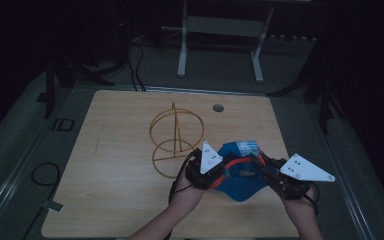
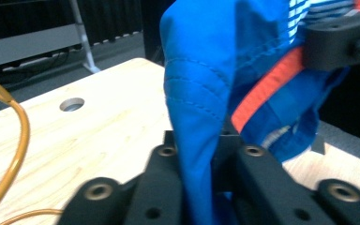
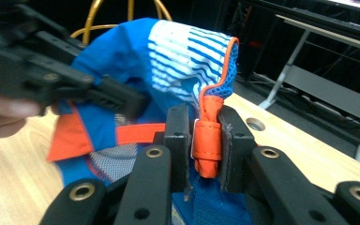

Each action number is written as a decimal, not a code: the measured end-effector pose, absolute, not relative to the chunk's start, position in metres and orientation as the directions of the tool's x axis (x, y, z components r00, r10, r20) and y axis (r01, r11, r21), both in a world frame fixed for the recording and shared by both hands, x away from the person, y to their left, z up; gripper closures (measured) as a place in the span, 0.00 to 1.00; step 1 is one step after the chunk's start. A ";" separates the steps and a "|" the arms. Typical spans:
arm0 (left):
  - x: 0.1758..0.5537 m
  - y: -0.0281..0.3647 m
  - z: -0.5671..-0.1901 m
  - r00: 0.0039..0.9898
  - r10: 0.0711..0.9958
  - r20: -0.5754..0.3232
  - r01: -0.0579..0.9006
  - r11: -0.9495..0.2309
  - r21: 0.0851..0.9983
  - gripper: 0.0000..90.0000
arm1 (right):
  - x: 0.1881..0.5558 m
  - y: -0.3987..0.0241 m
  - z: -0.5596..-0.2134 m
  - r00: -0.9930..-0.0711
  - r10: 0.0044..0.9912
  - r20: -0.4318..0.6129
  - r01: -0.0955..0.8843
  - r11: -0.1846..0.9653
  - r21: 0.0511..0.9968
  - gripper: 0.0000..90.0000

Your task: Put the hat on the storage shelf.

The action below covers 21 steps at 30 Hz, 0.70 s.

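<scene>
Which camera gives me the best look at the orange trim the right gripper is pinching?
The right gripper view: the orange trim sits sharp between its jaws. The left gripper view shows an orange strip on the blue garment; the high view is too dim for detail.

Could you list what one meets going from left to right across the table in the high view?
Yellow wire frame → left gripper → blue garment → right gripper.

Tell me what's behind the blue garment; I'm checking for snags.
Behind the blue garment stands a yellow wire frame on the table. Its near edge by the cloth is hidden.
</scene>
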<state>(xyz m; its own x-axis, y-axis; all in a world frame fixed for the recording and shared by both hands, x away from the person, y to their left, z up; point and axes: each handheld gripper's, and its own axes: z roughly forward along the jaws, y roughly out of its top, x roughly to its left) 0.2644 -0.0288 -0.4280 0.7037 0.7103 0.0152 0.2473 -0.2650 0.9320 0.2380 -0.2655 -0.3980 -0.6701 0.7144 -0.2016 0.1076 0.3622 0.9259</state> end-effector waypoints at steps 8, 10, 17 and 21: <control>0.263 -0.032 -0.421 0.696 0.712 0.090 0.209 -0.322 0.923 0.99 | 0.233 -0.265 -0.405 -0.688 0.708 -0.161 0.127 0.335 0.934 0.83; 0.263 -0.032 -0.419 0.705 0.702 0.101 0.198 -0.332 0.922 1.00 | 0.232 -0.267 -0.406 -0.693 0.706 -0.146 0.132 0.323 0.937 0.82; 0.259 -0.034 -0.412 0.704 0.692 0.157 0.154 -0.365 0.918 1.00 | 0.223 -0.278 -0.404 -0.710 0.695 -0.108 0.142 0.291 0.946 0.74; 0.257 -0.036 -0.404 0.710 0.673 0.206 0.107 -0.393 0.913 1.00 | 0.212 -0.281 -0.404 -0.731 0.676 -0.093 0.155 0.297 0.942 0.63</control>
